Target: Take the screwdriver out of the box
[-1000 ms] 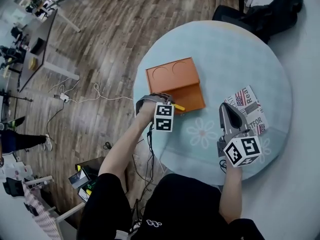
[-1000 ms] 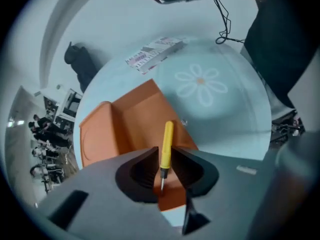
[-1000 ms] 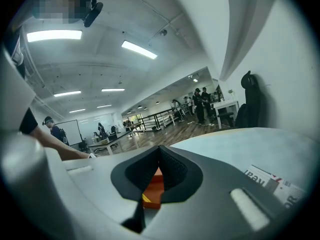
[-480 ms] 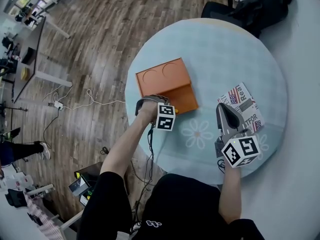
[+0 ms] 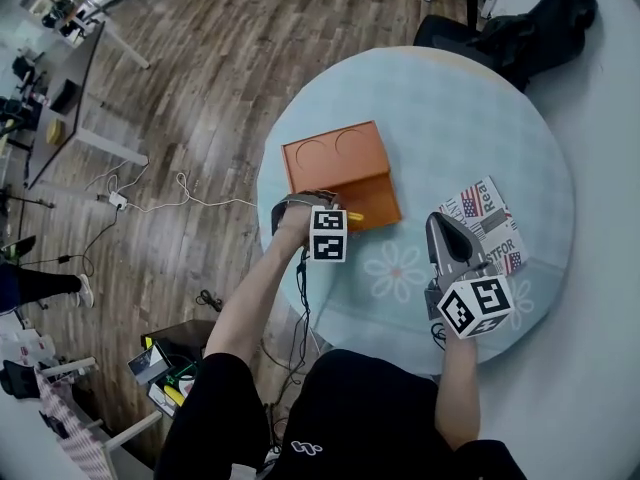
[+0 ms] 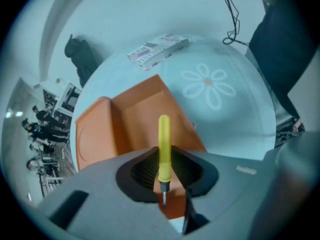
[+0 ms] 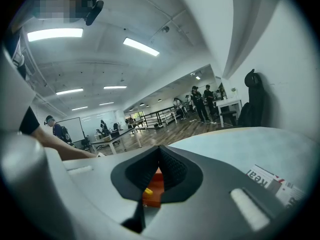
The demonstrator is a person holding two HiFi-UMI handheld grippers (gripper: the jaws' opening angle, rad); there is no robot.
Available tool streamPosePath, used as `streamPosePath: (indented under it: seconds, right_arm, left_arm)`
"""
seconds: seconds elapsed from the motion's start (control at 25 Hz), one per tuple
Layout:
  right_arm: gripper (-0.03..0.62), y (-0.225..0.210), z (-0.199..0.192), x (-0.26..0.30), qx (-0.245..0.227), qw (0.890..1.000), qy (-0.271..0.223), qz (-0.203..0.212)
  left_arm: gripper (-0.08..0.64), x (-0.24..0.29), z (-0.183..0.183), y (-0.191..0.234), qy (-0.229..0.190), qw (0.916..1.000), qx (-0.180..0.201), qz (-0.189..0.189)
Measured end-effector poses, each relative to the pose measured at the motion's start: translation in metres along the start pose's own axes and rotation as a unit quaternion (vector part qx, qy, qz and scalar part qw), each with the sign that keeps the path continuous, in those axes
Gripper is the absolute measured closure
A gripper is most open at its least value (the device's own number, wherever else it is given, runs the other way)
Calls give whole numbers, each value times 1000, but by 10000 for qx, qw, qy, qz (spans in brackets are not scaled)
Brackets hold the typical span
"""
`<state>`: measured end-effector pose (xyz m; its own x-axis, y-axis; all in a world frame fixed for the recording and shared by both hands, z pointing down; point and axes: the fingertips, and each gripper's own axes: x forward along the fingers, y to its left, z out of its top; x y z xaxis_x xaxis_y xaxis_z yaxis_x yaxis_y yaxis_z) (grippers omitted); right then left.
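Observation:
An open orange box lies on the round pale blue table; the left gripper view also has the box. My left gripper is shut on a yellow-handled screwdriver, gripping it near the metal tip end. The yellow handle sticks out over the box's near edge. My right gripper is shut with nothing in it, hovering over the table to the right of the box. In the right gripper view the closed jaws frame a sliver of the orange box.
A printed flag-pattern packet lies on the table by the right gripper, with a flower print between the grippers. A black bag sits beyond the table's far edge. Cables trail on the wood floor at left.
Both grippers hold about the same places relative to the box. The head camera has shifted a little; the screwdriver stays gripped in the left gripper.

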<state>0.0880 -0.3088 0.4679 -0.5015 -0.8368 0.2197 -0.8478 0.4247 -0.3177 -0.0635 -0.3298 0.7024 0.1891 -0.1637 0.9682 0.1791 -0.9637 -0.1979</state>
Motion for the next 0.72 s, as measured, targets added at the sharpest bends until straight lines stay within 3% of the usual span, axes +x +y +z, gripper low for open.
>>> streamPosePath:
  seconds: [0.08,0.16,0.28,0.36,0.48,0.64,0.72]
  right_arm:
    - [583,8,1,2,14,9999,20,124]
    - [583,19,2,4,60,9996,35,280]
    - [583,33,2,5,41,9989,61,462]
    - [583,42,0,6,27,9983,75,576]
    - [583,58,-1,6,-24,9972,70,741]
    - [583,77,1,2,-80,9957,27,925]
    - [583,87,1,-2,-115,9948,-8,1013]
  left_arm:
    - [479,-23,5,6,-465,9971,-533,266]
    - [479,-50,8,14,-1036,9858,-1189,571]
    - [479,-93,9,24,-1849,9545,-2068,1094]
    - [479,-120,6,27,-2324,9274,-2550,1446]
    - [479,-164,0,26,-3104,8699,-3313,1927]
    - [479,-225,-4,19,-4065,7778,-4106,2474]
    - [479,-252,-5,10,-4536,7268,-4438,2629]
